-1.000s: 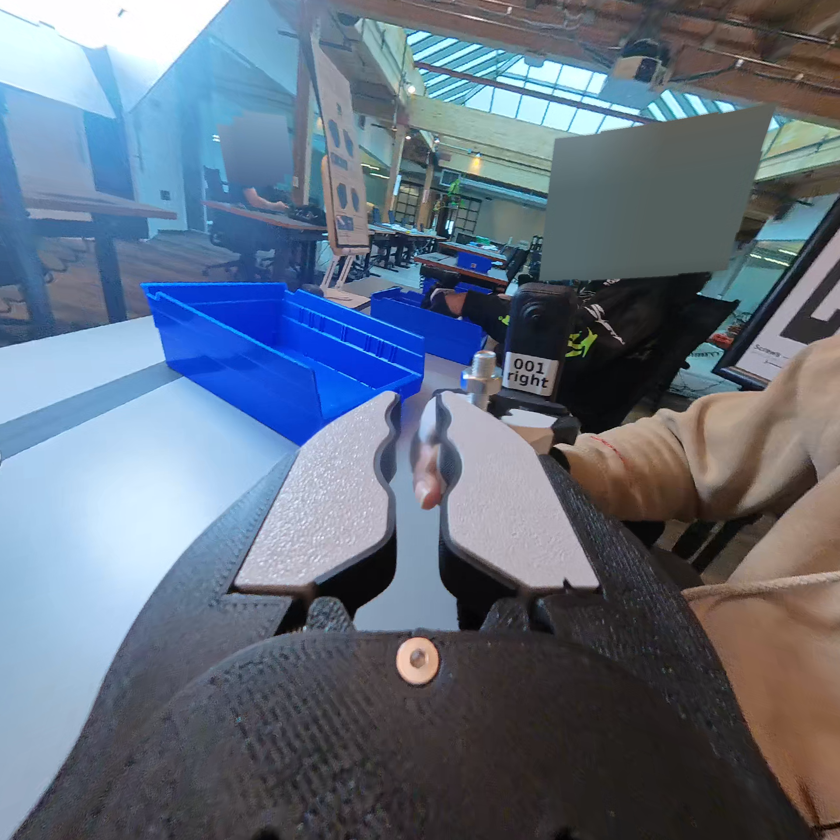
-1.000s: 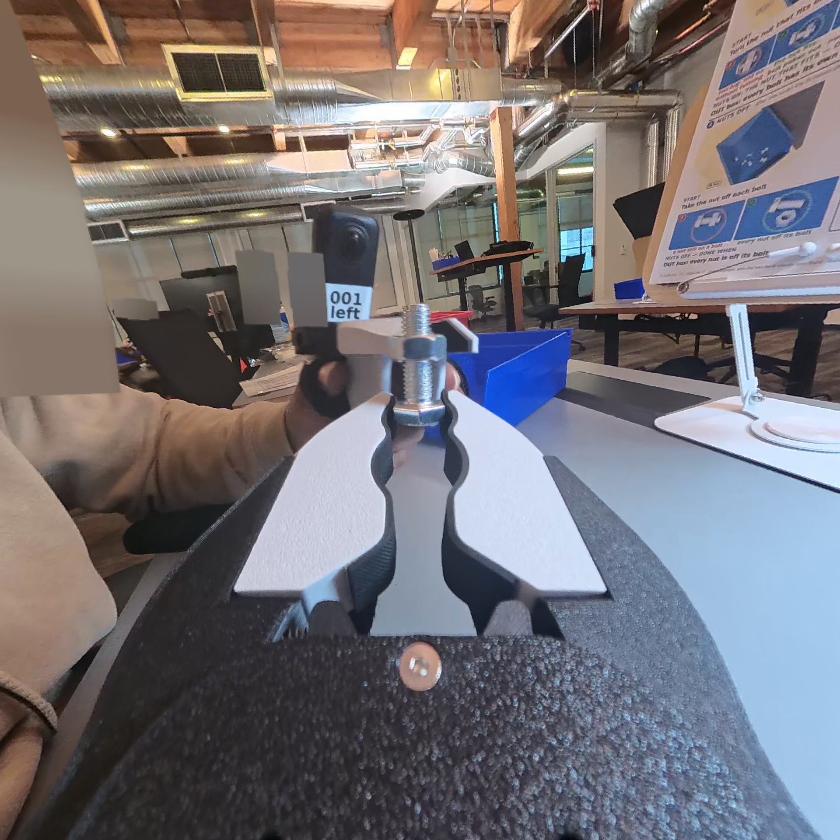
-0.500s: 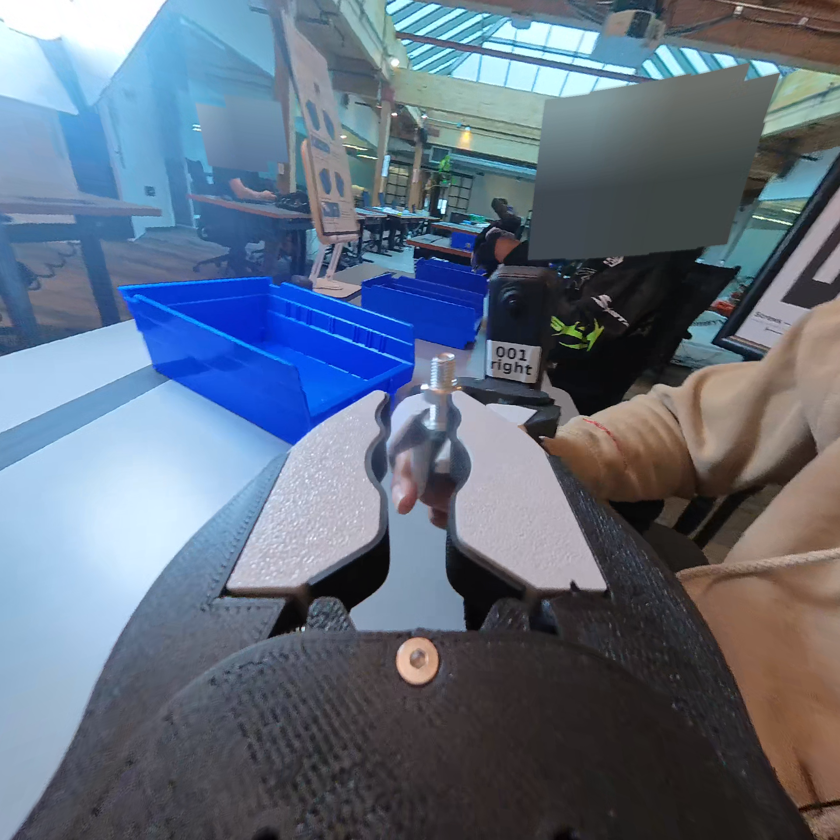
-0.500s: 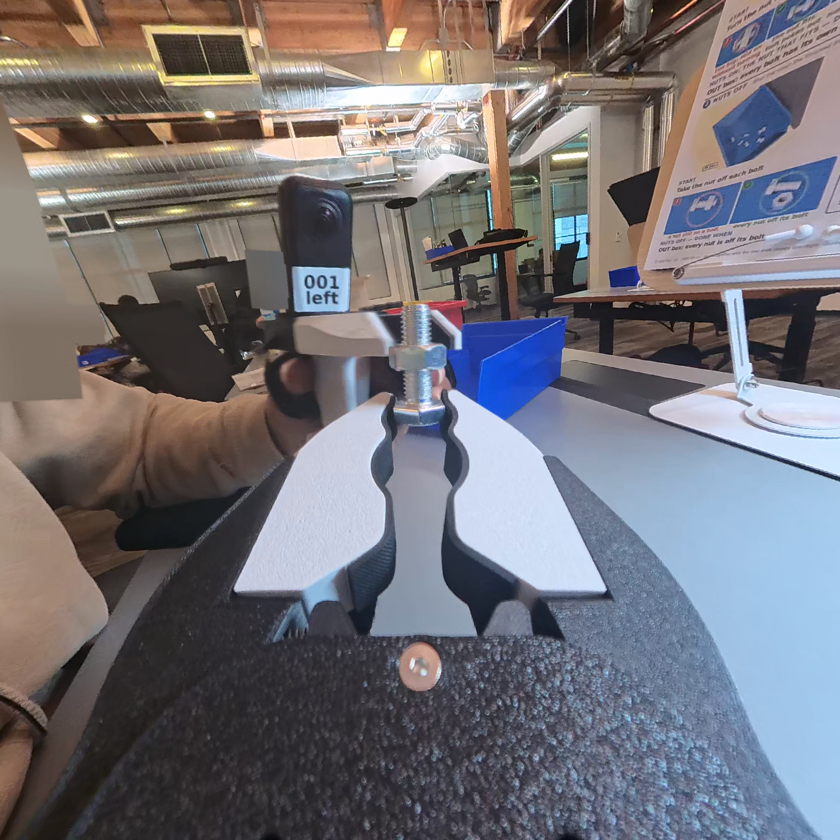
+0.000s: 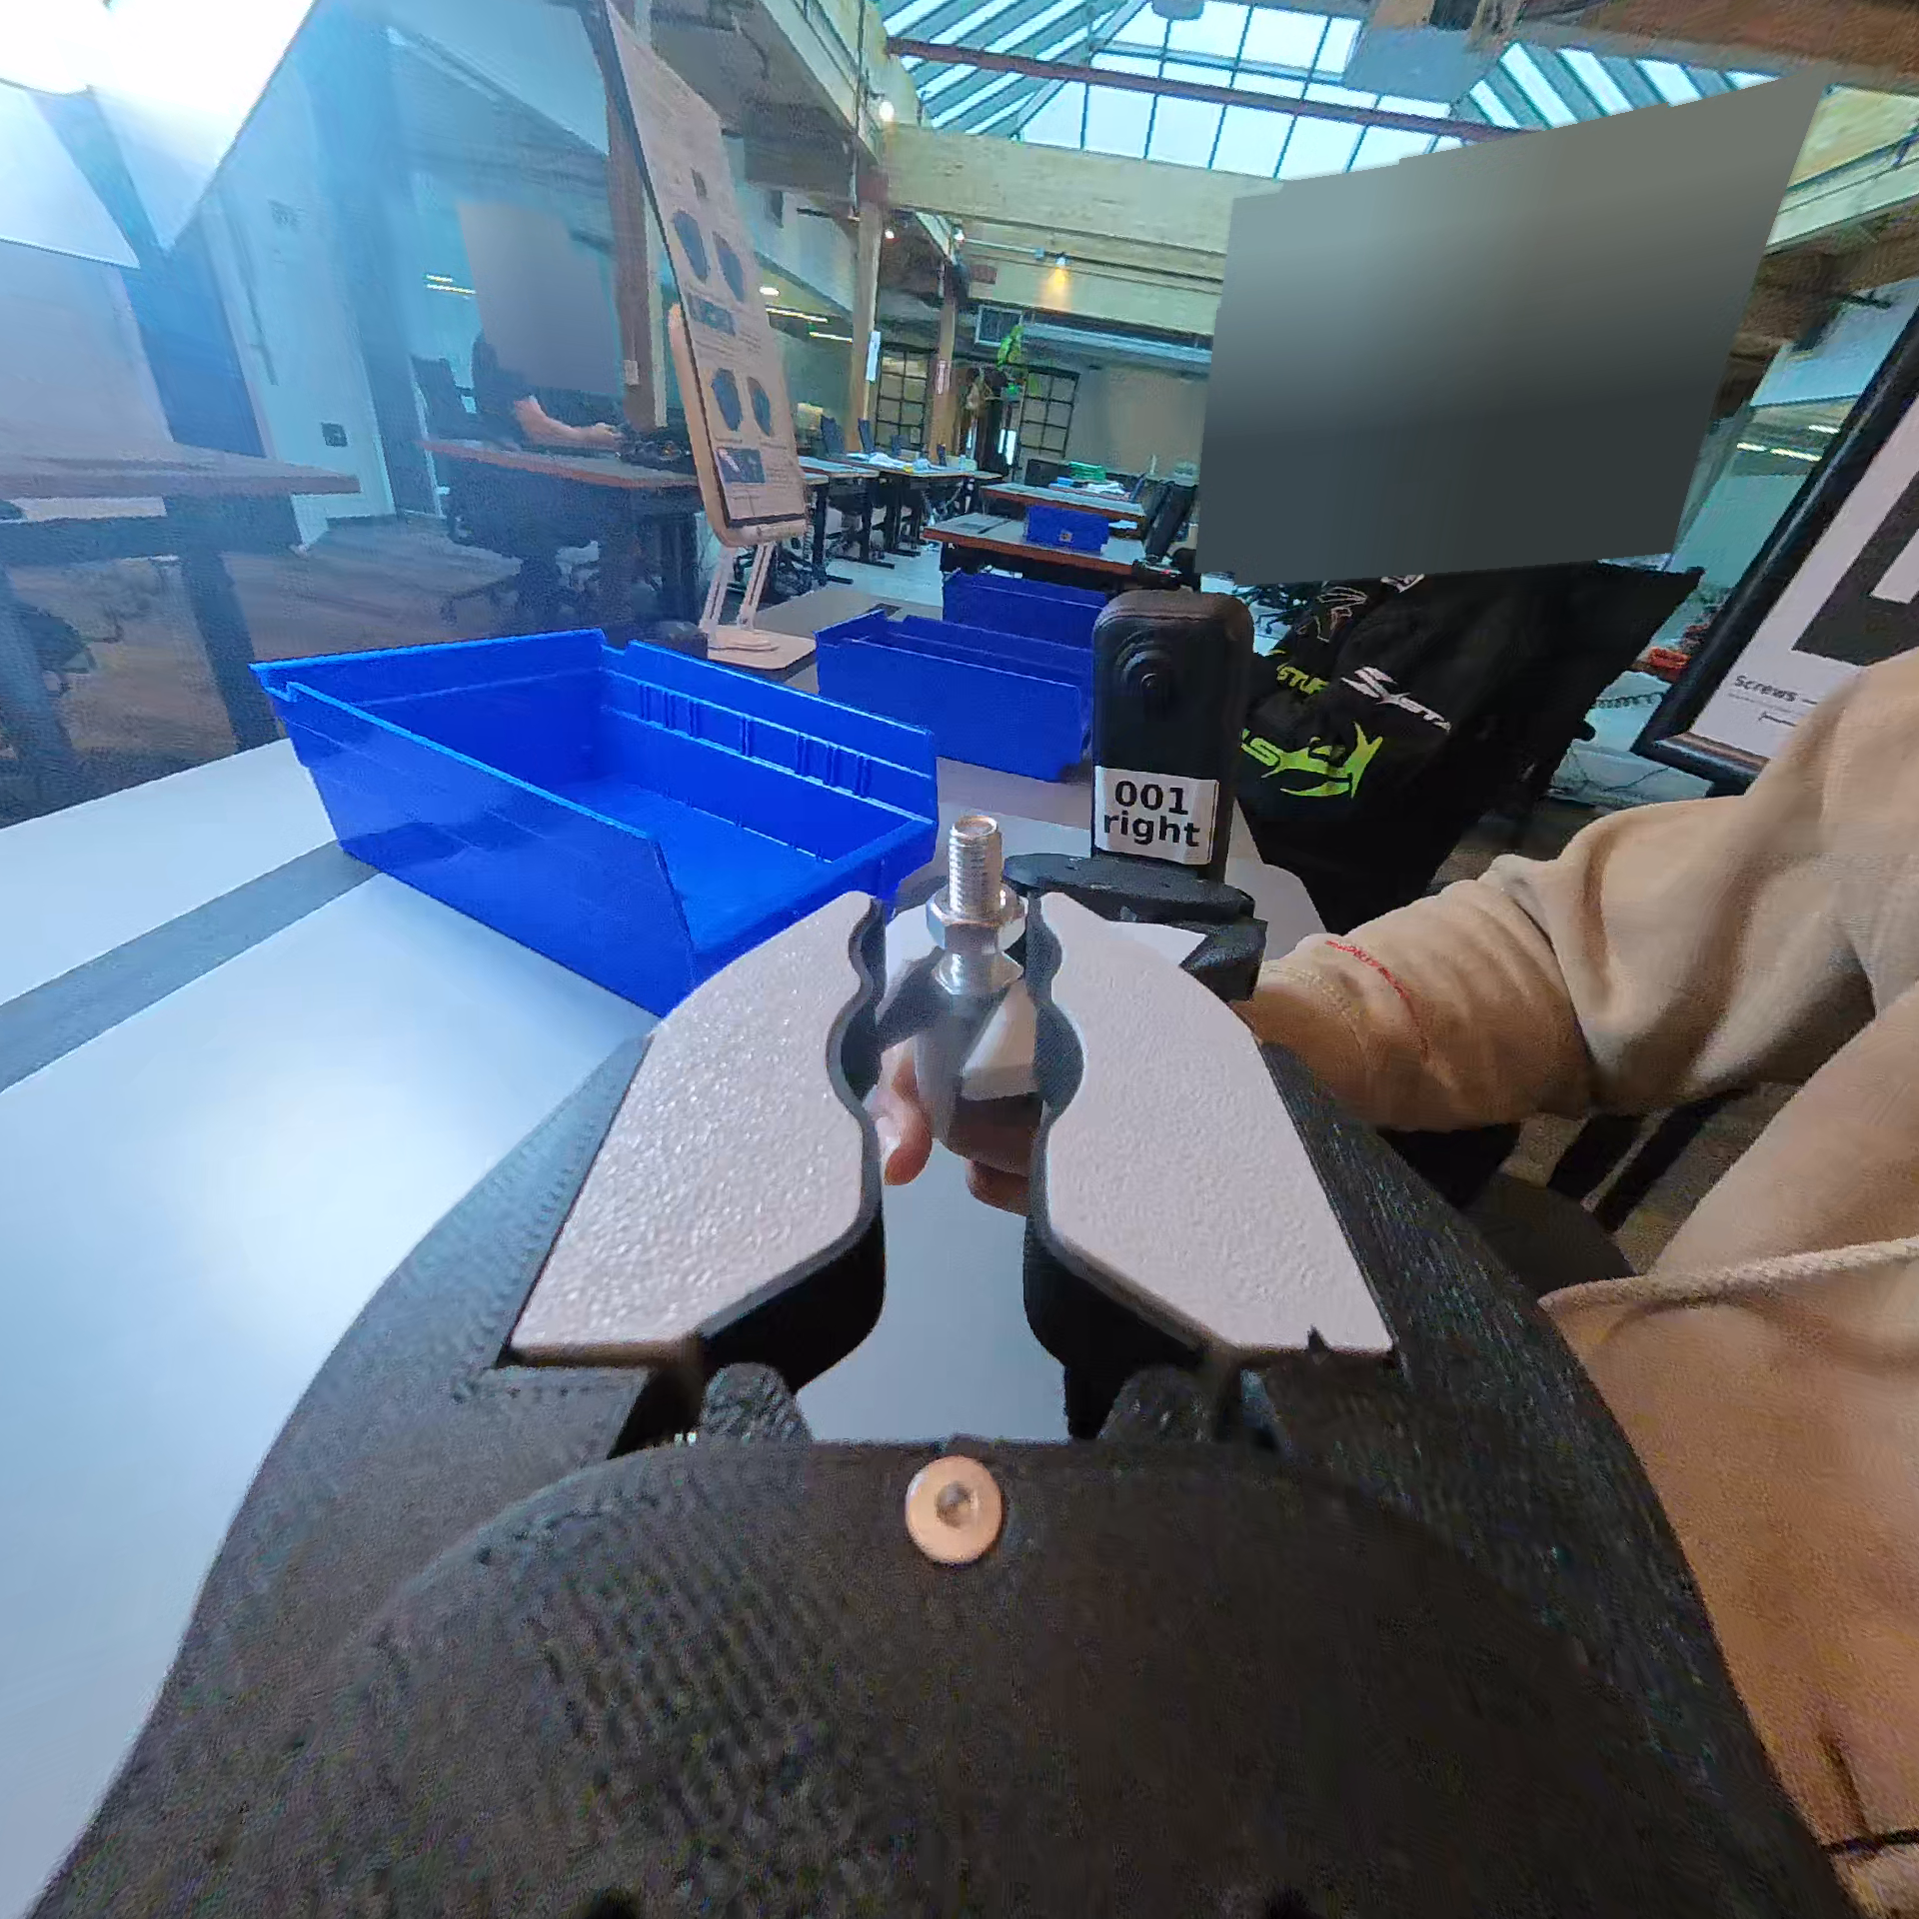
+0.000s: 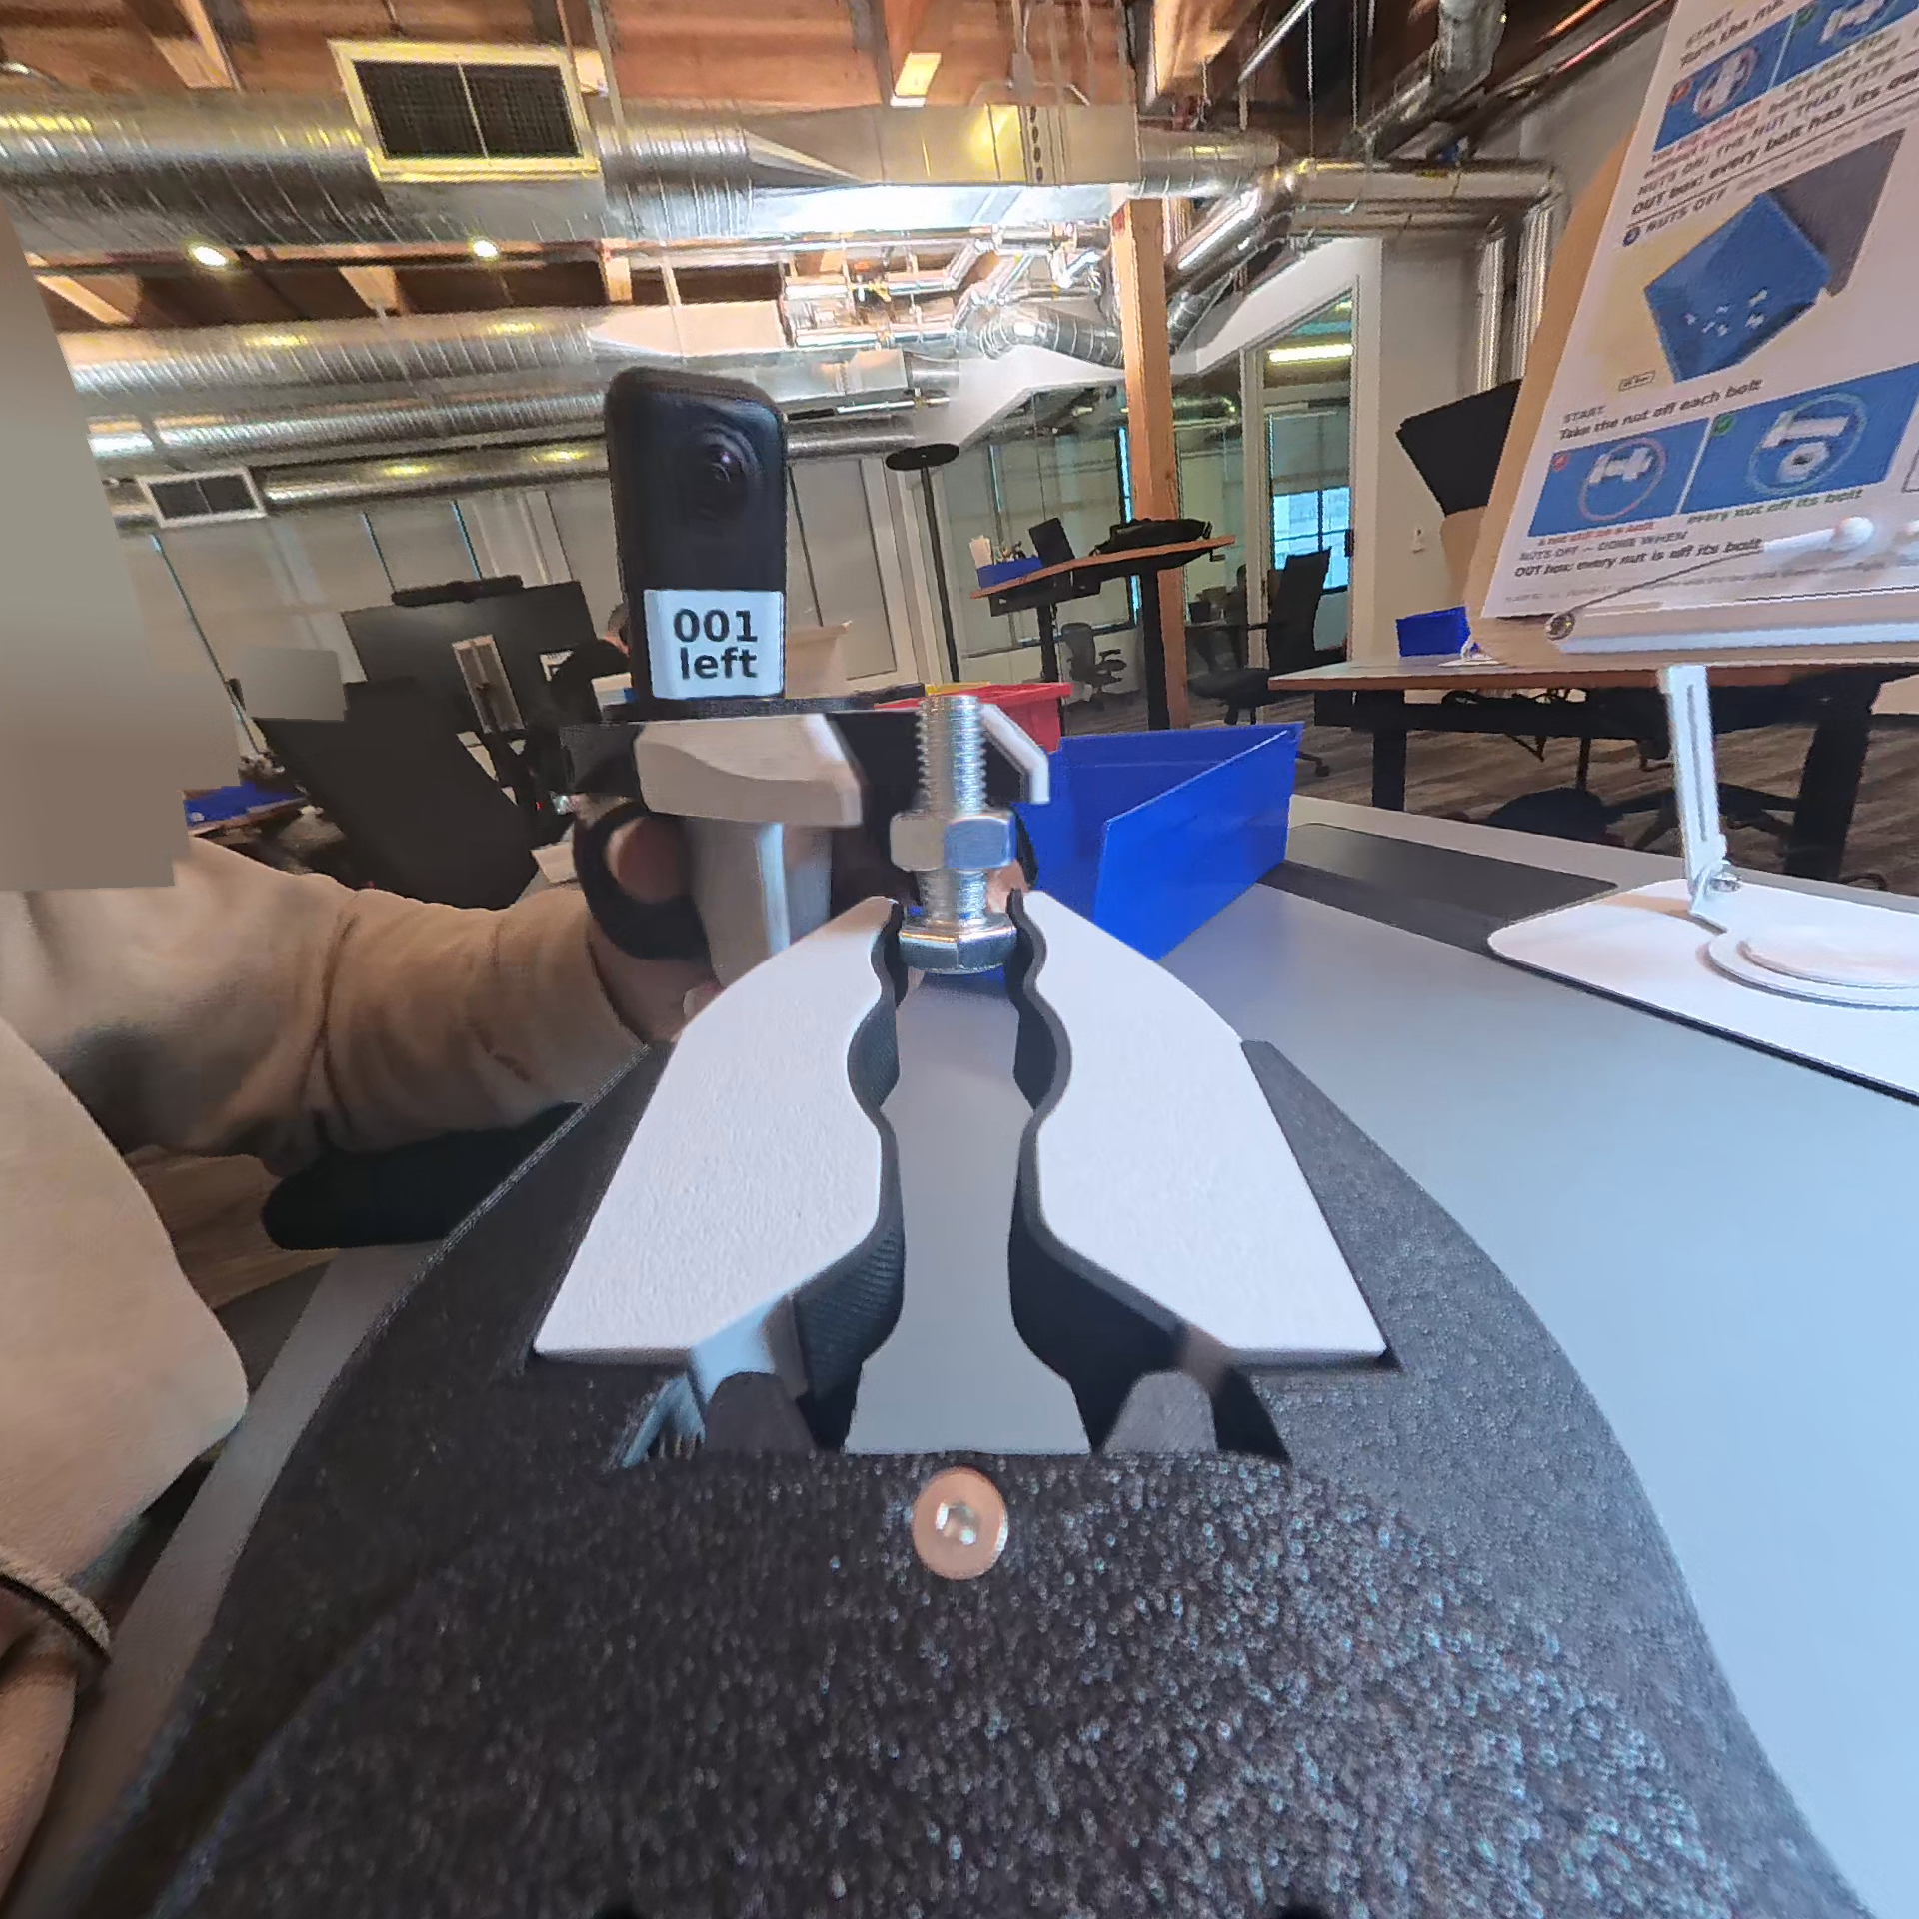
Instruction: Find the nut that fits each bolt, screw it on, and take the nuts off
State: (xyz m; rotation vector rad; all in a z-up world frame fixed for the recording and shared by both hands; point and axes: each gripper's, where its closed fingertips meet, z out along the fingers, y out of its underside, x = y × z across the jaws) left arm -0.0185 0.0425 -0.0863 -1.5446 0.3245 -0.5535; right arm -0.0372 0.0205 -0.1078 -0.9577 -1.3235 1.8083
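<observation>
My right claw (image 6: pixel 957 940) is clamped on the bolt (image 6: pixel 953 820) head, shaft upright, nut (image 6: pixel 952 841) threaded midway. My left claw (image 5: pixel 955 914) sits apart around that nut. Blue bin (image 5: pixel 623 800) on worktop (image 5: pixel 208 1090) at 10 o'clock in left view.

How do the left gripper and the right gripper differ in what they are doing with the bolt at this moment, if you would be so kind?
The right gripper is shut on the head of the bolt and holds it upright; the left gripper grips nothing.
The right gripper's fingers pinch the bolt's head, below the nut; the left gripper's fingers stand either side of the nut with a gap, its jaws parted.
Both are the same black tool with pale finger pads.
</observation>
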